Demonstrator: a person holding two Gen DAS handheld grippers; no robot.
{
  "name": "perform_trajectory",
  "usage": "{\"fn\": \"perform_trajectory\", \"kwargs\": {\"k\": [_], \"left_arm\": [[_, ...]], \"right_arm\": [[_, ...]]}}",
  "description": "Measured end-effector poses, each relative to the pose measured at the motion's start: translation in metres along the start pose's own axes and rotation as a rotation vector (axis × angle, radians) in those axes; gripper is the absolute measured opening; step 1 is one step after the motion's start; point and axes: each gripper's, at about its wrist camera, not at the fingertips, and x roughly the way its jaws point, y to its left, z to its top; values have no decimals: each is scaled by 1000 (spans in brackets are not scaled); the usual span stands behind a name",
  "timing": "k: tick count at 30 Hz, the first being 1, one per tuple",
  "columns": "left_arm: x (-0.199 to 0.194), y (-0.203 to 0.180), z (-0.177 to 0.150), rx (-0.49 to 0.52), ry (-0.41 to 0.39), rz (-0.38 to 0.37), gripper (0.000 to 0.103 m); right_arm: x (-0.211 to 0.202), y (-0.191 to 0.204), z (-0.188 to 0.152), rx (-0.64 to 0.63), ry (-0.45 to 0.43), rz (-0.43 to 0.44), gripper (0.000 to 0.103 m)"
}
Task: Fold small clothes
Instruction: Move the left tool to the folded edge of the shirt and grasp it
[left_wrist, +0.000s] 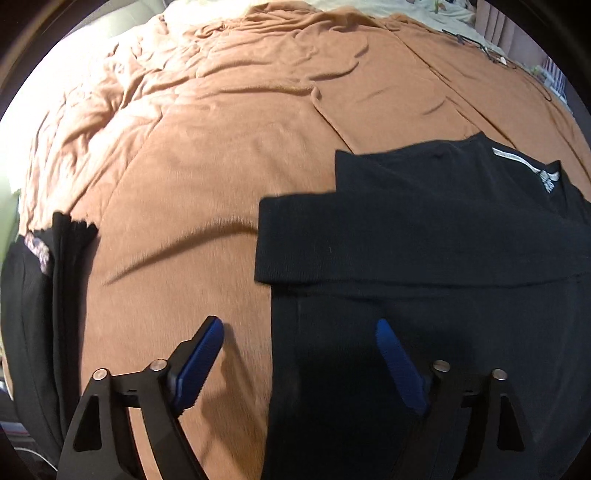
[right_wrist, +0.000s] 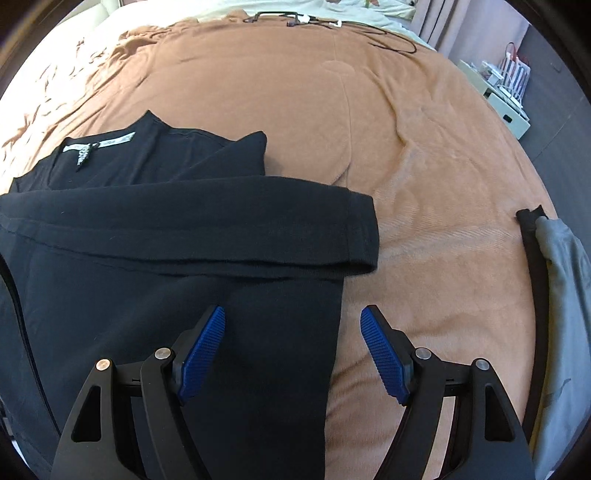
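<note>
A black top lies flat on a brown blanket, filling the lower right of the left wrist view and the lower left of the right wrist view, with both sleeves folded across its body and its neck label toward the far side. The left gripper hangs with fingers spread, straddling the top's left edge and grasping nothing. The right gripper is likewise released, straddling the right edge. Grey cloth lies at the right border.
</note>
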Motion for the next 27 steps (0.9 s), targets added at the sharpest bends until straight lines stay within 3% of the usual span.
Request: {"fn": "perform_trajectory", "kwargs": {"k": [11,18,22,27], "left_arm": [[17,-2,46,-14,-33,29,88],[26,-5,74,-30,-46,62,88],[32,0,88,-75,-50,44,87],[32,9,94,-133,-68,30,72]], "right_arm": [[33,-3,53,37,-33,-86,75],[54,-13,76,79,-36,-59,75],[62,-26,87,118,-47,-42,75],[71,-44,88,183,-46,-45,75]]}}
